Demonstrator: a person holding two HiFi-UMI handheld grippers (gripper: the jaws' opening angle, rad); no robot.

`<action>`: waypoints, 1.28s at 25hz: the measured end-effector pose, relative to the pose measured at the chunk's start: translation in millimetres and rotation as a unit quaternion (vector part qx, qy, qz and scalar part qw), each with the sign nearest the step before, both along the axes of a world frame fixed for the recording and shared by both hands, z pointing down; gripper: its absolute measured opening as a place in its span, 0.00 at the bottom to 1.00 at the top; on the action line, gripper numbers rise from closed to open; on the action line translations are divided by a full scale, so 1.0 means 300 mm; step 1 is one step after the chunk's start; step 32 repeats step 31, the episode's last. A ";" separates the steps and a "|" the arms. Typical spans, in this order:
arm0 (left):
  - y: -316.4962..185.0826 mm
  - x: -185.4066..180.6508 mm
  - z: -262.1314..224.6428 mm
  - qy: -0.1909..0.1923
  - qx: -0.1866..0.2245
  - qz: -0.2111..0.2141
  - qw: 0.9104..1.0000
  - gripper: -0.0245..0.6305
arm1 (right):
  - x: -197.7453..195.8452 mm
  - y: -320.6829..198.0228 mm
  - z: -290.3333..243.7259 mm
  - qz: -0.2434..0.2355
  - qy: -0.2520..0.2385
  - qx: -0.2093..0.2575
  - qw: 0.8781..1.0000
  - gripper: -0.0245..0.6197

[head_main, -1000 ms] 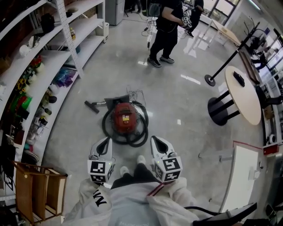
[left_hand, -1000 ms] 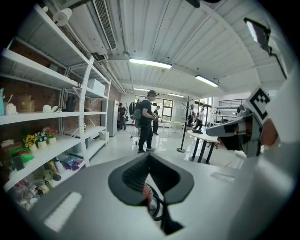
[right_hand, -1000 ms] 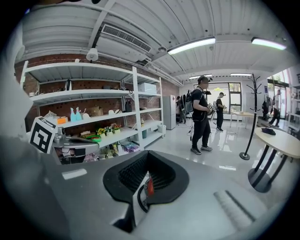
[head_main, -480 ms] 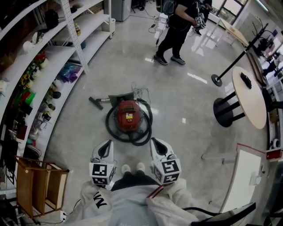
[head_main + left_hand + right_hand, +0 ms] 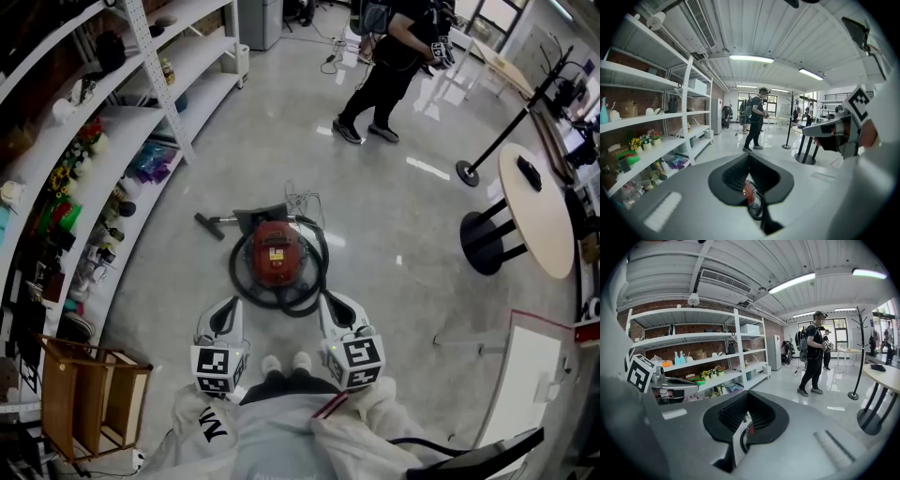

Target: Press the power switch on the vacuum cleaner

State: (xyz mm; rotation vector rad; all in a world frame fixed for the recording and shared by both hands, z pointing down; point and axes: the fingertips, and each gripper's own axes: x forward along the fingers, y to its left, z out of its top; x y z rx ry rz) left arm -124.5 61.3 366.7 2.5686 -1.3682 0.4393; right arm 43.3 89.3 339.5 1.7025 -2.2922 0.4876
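The red vacuum cleaner (image 5: pixel 277 251) sits on the grey floor with its black hose (image 5: pixel 281 298) coiled round it and its nozzle (image 5: pixel 203 224) pointing left. My left gripper (image 5: pixel 228 306) and right gripper (image 5: pixel 329 299) hover side by side just short of the hose, both shut and holding nothing. In the left gripper view the vacuum cleaner (image 5: pixel 749 192) shows only through the slit under the left gripper (image 5: pixel 750 157). The right gripper view shows a sliver of the vacuum cleaner (image 5: pixel 750 429) below the right gripper (image 5: pixel 747 394). No switch can be made out.
Long white shelves (image 5: pixel 112 141) full of small items line the left side. A wooden crate (image 5: pixel 84 398) stands at the near left. A round table (image 5: pixel 536 206) and a coat stand (image 5: pixel 469 173) are at the right. A person (image 5: pixel 394 66) stands far ahead.
The view has drifted a little, so the vacuum cleaner sits slightly further right. The far person has stepped to the right. Both grippers keep their pose in front of me.
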 end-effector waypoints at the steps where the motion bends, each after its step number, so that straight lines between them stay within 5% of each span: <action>1: -0.007 0.007 -0.007 0.000 0.002 -0.001 1.000 0.04 | 0.008 -0.007 -0.003 0.000 -0.001 0.002 1.000 0.04; 32: -0.026 0.096 -0.049 -0.011 0.016 -0.007 1.000 0.04 | 0.079 -0.034 -0.014 -0.021 -0.005 0.009 1.000 0.04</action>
